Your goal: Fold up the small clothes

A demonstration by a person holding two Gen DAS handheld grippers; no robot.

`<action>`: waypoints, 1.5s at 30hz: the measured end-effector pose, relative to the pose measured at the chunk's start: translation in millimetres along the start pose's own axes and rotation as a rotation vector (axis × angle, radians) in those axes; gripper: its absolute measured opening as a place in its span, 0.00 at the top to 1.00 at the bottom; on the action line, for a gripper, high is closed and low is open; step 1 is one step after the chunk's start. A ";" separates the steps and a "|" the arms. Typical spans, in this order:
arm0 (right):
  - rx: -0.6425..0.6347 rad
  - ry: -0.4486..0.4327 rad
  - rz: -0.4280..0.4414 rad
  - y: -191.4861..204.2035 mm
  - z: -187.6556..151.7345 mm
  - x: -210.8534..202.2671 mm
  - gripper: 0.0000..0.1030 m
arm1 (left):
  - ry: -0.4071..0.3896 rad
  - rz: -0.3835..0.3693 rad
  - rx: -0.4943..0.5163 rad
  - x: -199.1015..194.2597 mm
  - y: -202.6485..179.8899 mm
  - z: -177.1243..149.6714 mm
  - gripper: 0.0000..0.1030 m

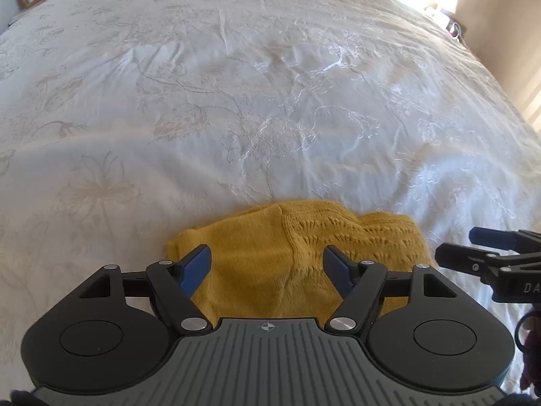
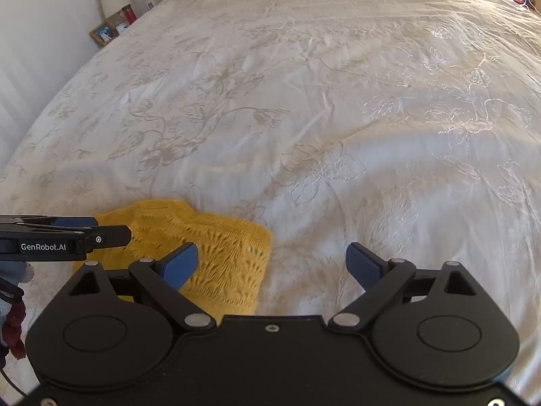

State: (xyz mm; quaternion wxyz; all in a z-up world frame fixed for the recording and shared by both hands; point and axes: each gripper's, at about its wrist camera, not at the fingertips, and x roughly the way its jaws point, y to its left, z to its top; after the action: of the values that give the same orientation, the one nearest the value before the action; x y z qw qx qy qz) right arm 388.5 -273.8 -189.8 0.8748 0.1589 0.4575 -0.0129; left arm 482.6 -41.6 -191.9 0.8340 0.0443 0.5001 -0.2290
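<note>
We hold both tools low over the near edge of the bed, where a small mustard-yellow knit garment (image 1: 297,253) lies bunched on the white embroidered bedspread (image 1: 236,101). The left gripper (image 1: 267,267) hangs directly above the knit with its blue pads spread and nothing pinched between them; the cloth shows through the gap, though we cannot tell whether the tips brush it. The right gripper (image 2: 272,264) sits just beside the garment's right-hand edge, its jaws spread wide over bare bedspread, one pad overlapping the lacy part of the knit in its own view, and empty too. We judge that we are between grasps: the piece looks doubled over at least once, but its near half is hidden under the tool bodies, so how tidy the fold is stays uncertain. The next move likely calls for each claw to pinch an edge or corner and carry it across, or to smooth the piece flat. No basket, drawer or other container shows in either view, so there is nothing to report inside one.
</note>
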 end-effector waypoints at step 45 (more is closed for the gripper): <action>0.234 0.181 0.412 -17.3 -14.9 57.3 0.52 | 0.023 -0.216 -0.185 31.3 39.9 -26.8 0.68</action>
State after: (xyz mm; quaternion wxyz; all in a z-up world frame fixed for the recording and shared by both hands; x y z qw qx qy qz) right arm 407.1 -278.9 -248.5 0.7902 0.3496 0.4871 0.1271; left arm 490.2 -8.5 -238.2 0.7994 -0.0841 0.5303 -0.2697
